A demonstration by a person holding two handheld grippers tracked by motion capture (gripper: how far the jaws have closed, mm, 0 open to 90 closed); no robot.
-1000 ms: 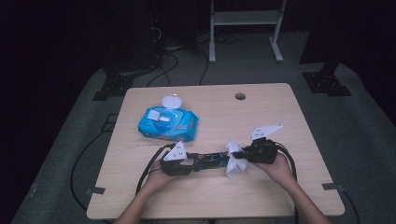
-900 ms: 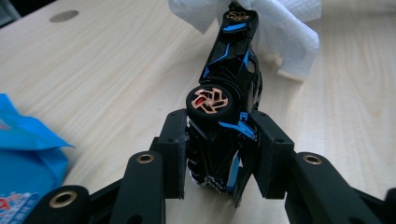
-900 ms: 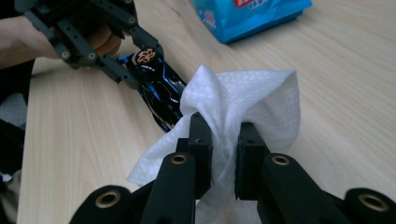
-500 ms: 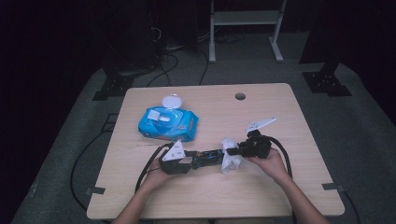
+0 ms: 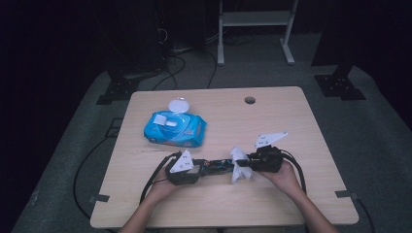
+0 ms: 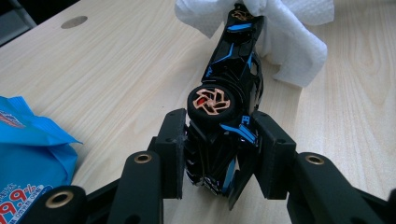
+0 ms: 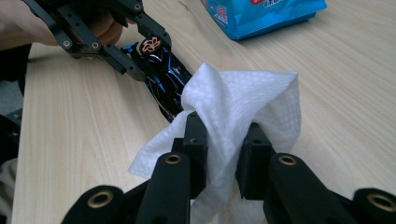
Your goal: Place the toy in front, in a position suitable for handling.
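A black and blue toy car (image 5: 217, 168) lies on its side near the table's front edge, its orange wheel (image 6: 212, 101) facing up. My left gripper (image 6: 219, 140) is shut on the car's rear, though its jaws have just eased open a trace. My right gripper (image 7: 224, 140) is shut on a crumpled white wipe (image 7: 243, 102); its jaws have just been closing on it. The wipe (image 5: 239, 162) covers the car's far end (image 6: 240, 18). In the right gripper view the car (image 7: 163, 79) runs from the wipe toward the left gripper (image 7: 93, 37).
A blue pack of wet wipes (image 5: 175, 130) with its white lid flipped open lies left of centre on the wooden table (image 5: 301, 126). A round cable hole (image 5: 249, 100) sits near the far edge. Cables trail from both grippers off the front.
The right gripper has shifted and tilted slightly with the wipe at the car's end. The left gripper and the car have stayed where they were.
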